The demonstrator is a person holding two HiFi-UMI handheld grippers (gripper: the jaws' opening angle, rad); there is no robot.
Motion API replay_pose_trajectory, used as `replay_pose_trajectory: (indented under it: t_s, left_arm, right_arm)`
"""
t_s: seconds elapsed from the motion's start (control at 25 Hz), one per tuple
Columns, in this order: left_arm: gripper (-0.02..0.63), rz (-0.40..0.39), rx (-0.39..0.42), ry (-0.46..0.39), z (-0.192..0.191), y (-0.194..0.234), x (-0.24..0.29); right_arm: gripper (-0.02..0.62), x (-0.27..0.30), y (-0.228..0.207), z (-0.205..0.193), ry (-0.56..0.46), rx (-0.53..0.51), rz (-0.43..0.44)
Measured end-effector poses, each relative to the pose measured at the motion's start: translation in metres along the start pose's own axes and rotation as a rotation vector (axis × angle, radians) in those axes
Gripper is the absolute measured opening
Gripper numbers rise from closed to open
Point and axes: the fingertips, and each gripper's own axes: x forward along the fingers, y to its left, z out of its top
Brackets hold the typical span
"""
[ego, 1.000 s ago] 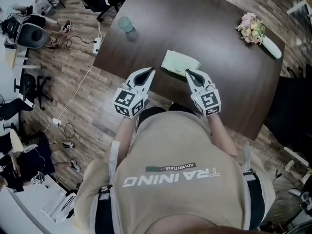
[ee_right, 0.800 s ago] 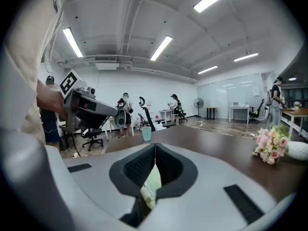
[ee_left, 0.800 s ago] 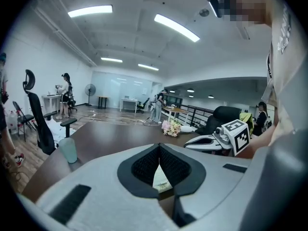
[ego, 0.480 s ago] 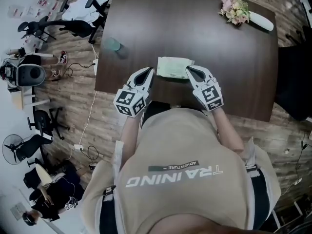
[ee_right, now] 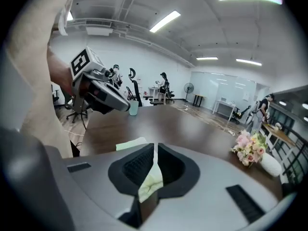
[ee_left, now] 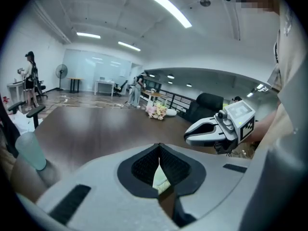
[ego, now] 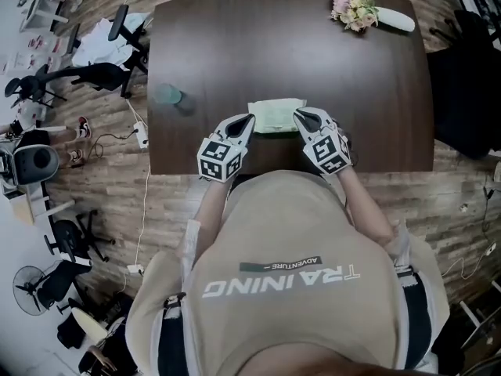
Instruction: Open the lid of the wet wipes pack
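Observation:
The wet wipes pack (ego: 276, 116) is pale green and lies flat near the front edge of the dark wooden table (ego: 313, 61), its lid down. My left gripper (ego: 250, 118) is shut, with its tip at the pack's left end. My right gripper (ego: 298, 114) is also shut, at the pack's right end. Neither holds anything. In the left gripper view the shut left gripper (ee_left: 159, 146) shows a sliver of the pack (ee_left: 161, 179) behind it, and the right gripper (ee_left: 211, 128) hovers beyond. In the right gripper view the pack (ee_right: 131, 145) lies just past the right gripper (ee_right: 155, 146).
A translucent green cup (ego: 167, 95) stands at the table's left side. A bunch of flowers (ego: 351, 6) in a white vase (ego: 394, 20) lies at the far right. Office chairs (ego: 86, 77) and cables crowd the wooden floor on the left.
Both grippers have come down and forward to the two ends of the pack, and both now point more steeply down. The head view has swung round, so the table now sits square in the frame.

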Motion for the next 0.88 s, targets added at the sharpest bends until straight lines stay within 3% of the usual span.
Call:
replay_pose_trajectory:
  t_s: [0.56, 0.88]
  left_arm:
    - [0.009, -0.214, 0.007, 0.164, -0.062, 0.009, 0.046]
    - [0.009, -0.253, 0.083, 0.263, -0.095, 0.016, 0.063]
  right_arm:
    - [0.017, 0.024, 0.024, -0.006, 0.147, -0.032, 0.009]
    - [0.028, 0.046, 0.049, -0.028, 0.289, -0.133, 0.042]
